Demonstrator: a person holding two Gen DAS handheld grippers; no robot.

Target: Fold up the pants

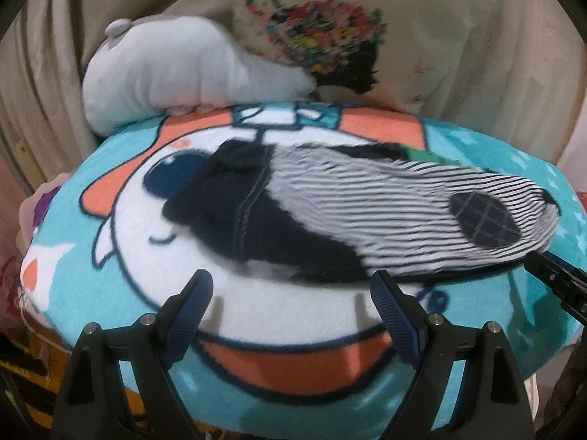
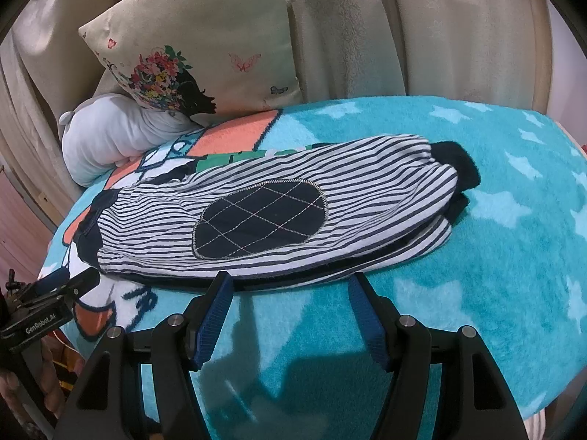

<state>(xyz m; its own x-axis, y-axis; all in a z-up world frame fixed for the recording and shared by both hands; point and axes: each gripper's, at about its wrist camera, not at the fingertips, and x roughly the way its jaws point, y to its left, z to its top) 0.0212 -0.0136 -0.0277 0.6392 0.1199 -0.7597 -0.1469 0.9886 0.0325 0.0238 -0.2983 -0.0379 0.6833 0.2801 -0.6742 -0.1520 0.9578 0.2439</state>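
The striped navy-and-white pants (image 1: pixel 367 212) lie on a cartoon blanket (image 1: pixel 293 311), folded lengthwise with one leg on the other. A dark quilted knee patch (image 2: pixel 256 220) faces up, and the navy waist part (image 1: pixel 227 198) lies to the left. The pants also show in the right wrist view (image 2: pixel 293 198), with dark cuffs (image 2: pixel 458 168) at the right end. My left gripper (image 1: pixel 293 293) is open and empty, just short of the pants' near edge. My right gripper (image 2: pixel 290 289) is open and empty, its fingertips at the near edge below the patch.
A white plush toy (image 1: pixel 183 73) and a flower-print pillow (image 2: pixel 205 36) lean at the back against beige curtains (image 2: pixel 403 29). The blanket (image 2: pixel 477 256) drops off at its front and sides. The left gripper's side (image 2: pixel 55 300) shows at the left of the right wrist view.
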